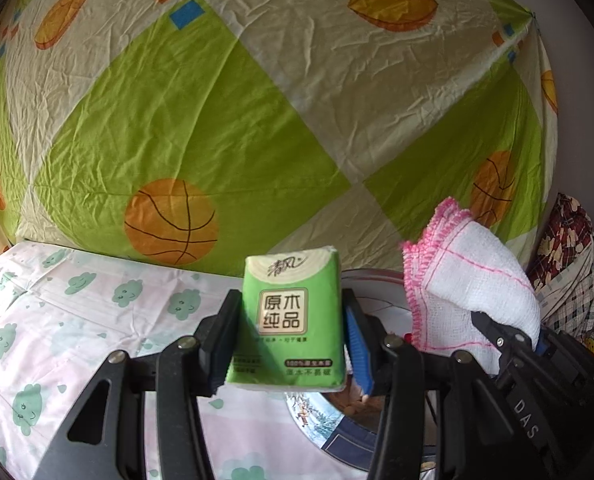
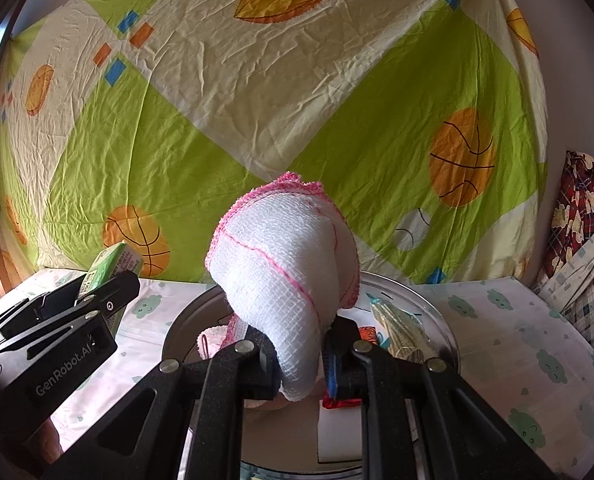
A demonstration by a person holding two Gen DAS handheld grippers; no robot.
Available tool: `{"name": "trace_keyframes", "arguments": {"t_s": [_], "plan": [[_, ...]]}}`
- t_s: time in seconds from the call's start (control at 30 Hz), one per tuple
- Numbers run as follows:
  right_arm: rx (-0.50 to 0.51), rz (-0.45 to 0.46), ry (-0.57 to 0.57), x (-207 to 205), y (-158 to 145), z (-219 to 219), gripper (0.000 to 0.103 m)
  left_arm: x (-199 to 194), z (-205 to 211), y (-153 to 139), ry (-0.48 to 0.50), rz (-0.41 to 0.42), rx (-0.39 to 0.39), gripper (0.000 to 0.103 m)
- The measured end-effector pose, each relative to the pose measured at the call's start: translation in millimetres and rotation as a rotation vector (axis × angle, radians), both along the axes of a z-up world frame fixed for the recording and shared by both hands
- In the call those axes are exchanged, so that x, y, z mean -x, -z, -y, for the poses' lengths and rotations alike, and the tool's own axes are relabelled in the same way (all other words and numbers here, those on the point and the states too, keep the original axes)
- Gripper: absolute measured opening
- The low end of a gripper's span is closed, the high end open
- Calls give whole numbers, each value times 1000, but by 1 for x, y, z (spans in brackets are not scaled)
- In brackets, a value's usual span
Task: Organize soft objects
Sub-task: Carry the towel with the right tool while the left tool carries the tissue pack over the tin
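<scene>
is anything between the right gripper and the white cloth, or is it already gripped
Nothing stands between them: the right gripper is already shut on the white cloth, lifted above the round tray. The left gripper likewise holds the green tissue pack.

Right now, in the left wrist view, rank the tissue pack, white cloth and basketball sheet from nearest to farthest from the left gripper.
1. Tissue pack: clamped in the left gripper.
2. White cloth: to the right, held by the right gripper.
3. Basketball sheet: hanging behind.
</scene>
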State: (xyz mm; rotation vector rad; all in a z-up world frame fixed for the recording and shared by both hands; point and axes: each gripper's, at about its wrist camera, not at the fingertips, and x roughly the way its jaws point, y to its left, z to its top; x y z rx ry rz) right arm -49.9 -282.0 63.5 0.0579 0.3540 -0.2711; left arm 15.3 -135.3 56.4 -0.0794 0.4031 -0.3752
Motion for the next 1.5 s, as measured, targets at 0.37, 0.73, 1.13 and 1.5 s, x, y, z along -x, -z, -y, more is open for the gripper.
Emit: {"name": "trace_keyframes", "arguments": {"t_s": [0.37, 0.73, 1.13, 1.5], "plan": [[7, -5, 53, 2, 0, 31, 17, -1, 38, 2, 48, -9, -13, 48], [28, -19, 119, -6, 5, 56, 17, -4, 73, 8, 92, -19, -34, 48], [70, -56, 159, -19, 13, 70, 17, -13, 90, 17, 102, -40, -55, 48], [83, -89, 164, -28, 21, 75, 17, -21, 93, 23, 91, -58, -77, 48]]}}
